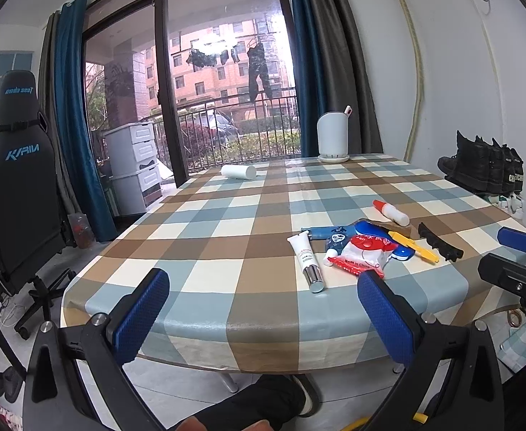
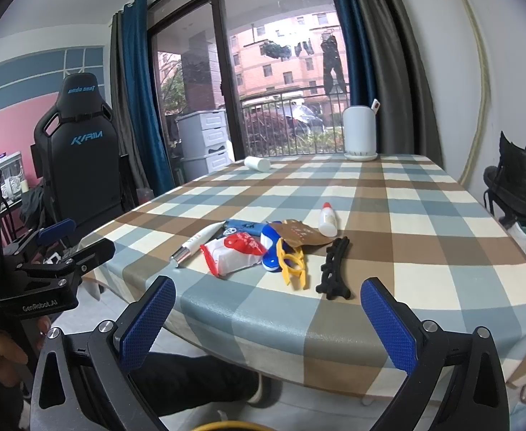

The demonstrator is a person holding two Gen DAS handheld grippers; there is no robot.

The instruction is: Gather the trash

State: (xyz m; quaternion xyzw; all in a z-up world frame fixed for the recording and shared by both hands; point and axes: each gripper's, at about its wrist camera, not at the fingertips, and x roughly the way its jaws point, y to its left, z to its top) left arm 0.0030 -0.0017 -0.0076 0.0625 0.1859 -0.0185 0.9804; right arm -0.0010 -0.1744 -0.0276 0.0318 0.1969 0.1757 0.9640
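Observation:
A pile of trash lies near the front edge of the checked table (image 1: 227, 215) (image 2: 406, 222): a white tube with a silver cap (image 1: 308, 262) (image 2: 194, 244), a red and white wrapper (image 1: 361, 255) (image 2: 234, 253), a blue packet (image 1: 331, 233) (image 2: 243, 226), a brown paper piece (image 2: 302, 235), a yellow plastic piece (image 1: 415, 246) (image 2: 291, 264), a small glue bottle (image 1: 390, 212) (image 2: 327, 219) and a black comb-like strip (image 1: 441, 240) (image 2: 335, 267). My left gripper (image 1: 263, 287) is open and empty, short of the table edge. My right gripper (image 2: 268, 296) is open and empty, just before the pile.
A white bin (image 1: 332, 136) (image 2: 359, 131) stands on a saucer at the table's far edge. A white roll (image 1: 238, 171) (image 2: 257, 163) lies at the far left. A black gaming chair (image 1: 15, 186) (image 2: 79, 158) stands left. Black boots (image 1: 485, 165) sit on the right.

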